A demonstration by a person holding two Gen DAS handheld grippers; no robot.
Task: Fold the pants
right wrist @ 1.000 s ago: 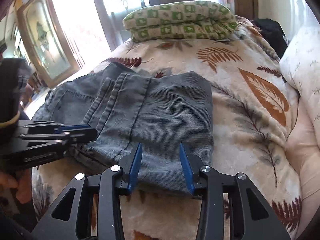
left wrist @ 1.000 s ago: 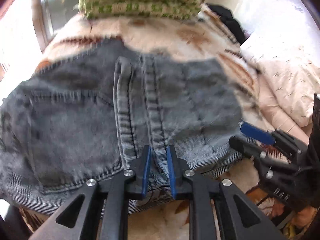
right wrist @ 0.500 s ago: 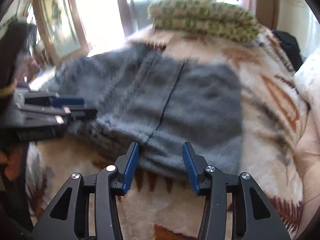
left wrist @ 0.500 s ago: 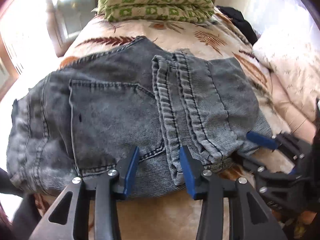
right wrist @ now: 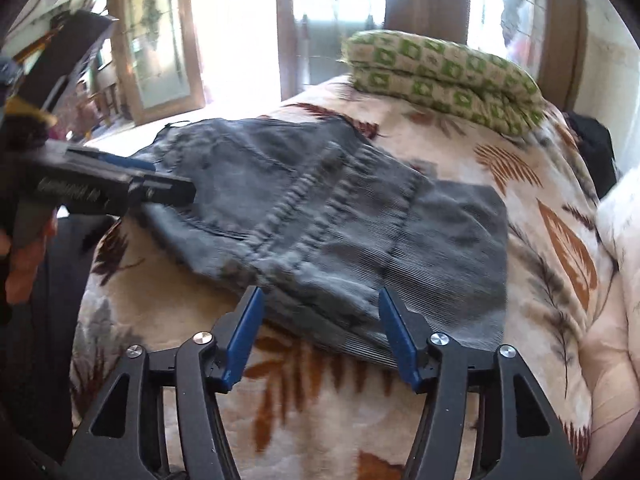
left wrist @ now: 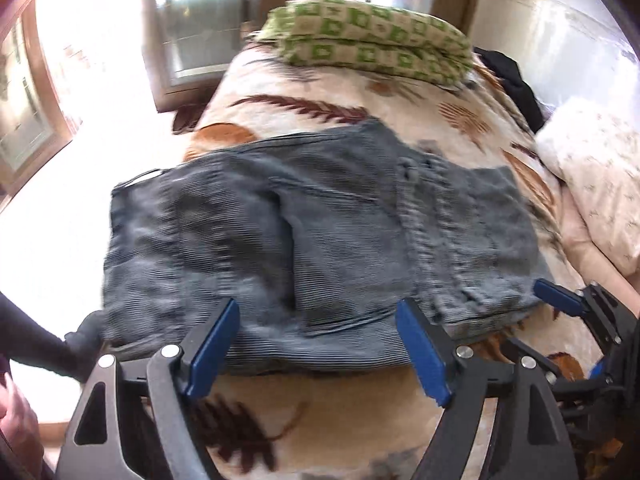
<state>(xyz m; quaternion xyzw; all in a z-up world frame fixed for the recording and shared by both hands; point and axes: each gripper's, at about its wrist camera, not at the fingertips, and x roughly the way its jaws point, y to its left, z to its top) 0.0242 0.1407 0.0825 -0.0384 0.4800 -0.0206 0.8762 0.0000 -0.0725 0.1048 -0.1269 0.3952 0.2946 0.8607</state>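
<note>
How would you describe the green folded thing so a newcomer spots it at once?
Start at the bed's leaf-print blanket, with the grey jeans near its front edge. Beyond them, at the far end under the windows, lies the folded quilt. Its green-and-cream squares set it apart from the black clothing beside it.

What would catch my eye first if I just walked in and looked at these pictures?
Probably the folded grey jeans lying in the middle of a leaf-patterned blanket. Next, the blue-tipped left gripper and right gripper, both spread open at the jeans' near edge. At the far end lies a green checked pillow.
</note>
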